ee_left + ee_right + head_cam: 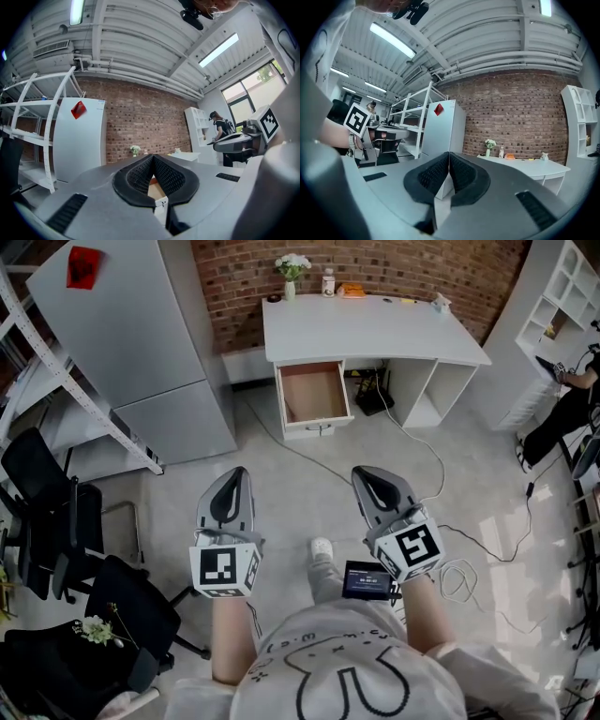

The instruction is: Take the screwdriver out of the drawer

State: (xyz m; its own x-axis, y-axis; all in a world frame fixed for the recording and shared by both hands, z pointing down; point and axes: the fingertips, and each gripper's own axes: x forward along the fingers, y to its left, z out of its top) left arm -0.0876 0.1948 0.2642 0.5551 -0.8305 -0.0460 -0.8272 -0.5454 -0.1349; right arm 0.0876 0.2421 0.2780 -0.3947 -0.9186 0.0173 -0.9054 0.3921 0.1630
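Head view first, nearest things: my left gripper (238, 474) and right gripper (362, 472) are held out side by side over open floor, my shoe (322, 547) between and below them. Each gripper's own view shows the padded jaws pressed together at the tips with nothing between them, so both are empty.

Farther on, a loose cable (427, 460) snakes across the floor right of my line, and black chairs (47, 512) crowd the near left. The strip of floor straight ahead is open.

Beyond that the drawer (315, 395) stands pulled out from under the left end of the white desk (375, 329), with a tall grey cabinet (141, 343) to its left. The drawer lies well ahead of both grippers, between their lines and a shade closer to the right one's.

I cannot see the screwdriver. The brown bottom that shows looks bare, and the front wall may hide a near strip, so I cannot give its long axis. I judge I must walk in and look down before reaching, minding the desk edge above the far part.
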